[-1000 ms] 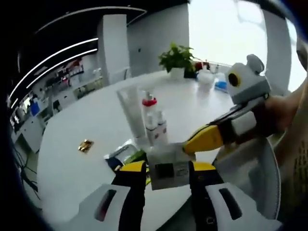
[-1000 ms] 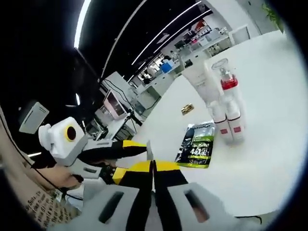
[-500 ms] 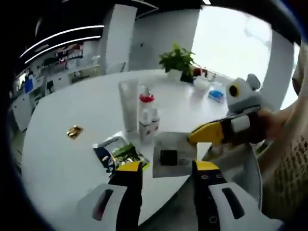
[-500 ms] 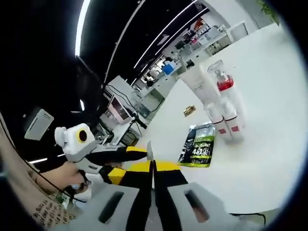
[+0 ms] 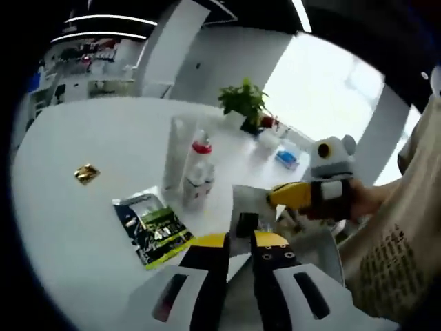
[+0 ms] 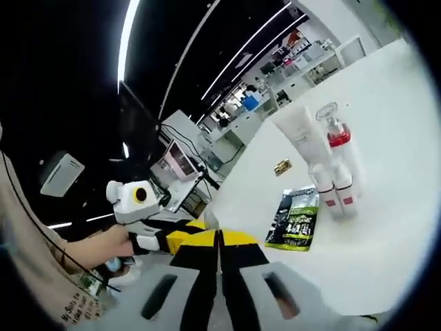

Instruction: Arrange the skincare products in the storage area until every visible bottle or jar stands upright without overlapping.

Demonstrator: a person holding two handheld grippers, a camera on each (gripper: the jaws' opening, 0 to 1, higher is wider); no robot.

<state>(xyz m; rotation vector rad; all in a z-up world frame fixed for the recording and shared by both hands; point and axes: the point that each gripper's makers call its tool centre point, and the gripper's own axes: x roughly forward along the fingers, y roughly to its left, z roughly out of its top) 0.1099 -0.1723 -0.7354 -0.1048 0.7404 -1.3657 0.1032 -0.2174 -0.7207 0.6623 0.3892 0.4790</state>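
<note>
Both grippers have pulled back from the bottle cluster, left gripper now nearly shut, right gripper pinching a white sachet, still unplaced.

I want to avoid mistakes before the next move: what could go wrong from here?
1. The white packet, pinched by the right gripper, is held in the air at the table edge; a slip may drop it to the floor.
2. The bottles stand tightly grouped; placing anything beside them may topple one.
</note>
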